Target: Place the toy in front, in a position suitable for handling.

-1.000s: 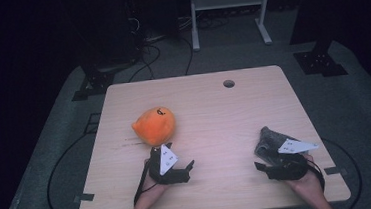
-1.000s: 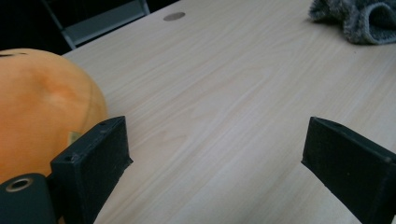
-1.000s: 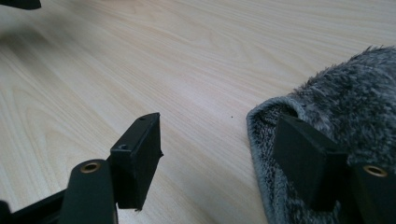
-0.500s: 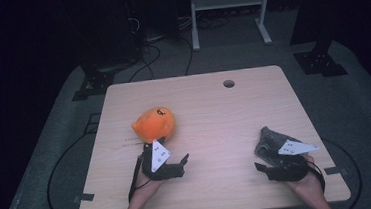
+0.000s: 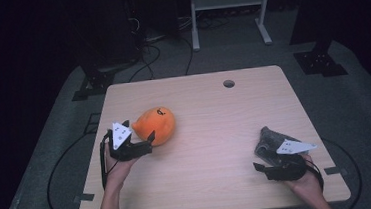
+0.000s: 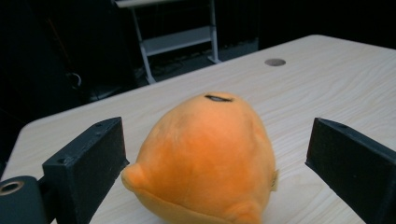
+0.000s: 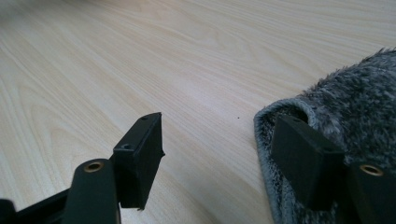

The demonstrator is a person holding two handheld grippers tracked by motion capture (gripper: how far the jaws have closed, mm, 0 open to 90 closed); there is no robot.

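Wooden table (image 5: 211, 132): left claw (image 5: 146, 140) gapes around orange plush (image 5: 156, 124).

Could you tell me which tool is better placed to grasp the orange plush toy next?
The left tool: it is open, with the orange plush toy already between its jaws. The right tool sits across the table by the grey furry item.

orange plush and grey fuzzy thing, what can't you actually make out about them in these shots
- Orange plush: its underside is cut off by the bottom edge of the left gripper view; the dark mark on top is too small to read in the high view.
- Grey fuzzy thing: cut off by the right edge of the right gripper view and partly hidden by the right gripper in the high view, so its shape is unclear.
- Left gripper: jaw bases cut off below.
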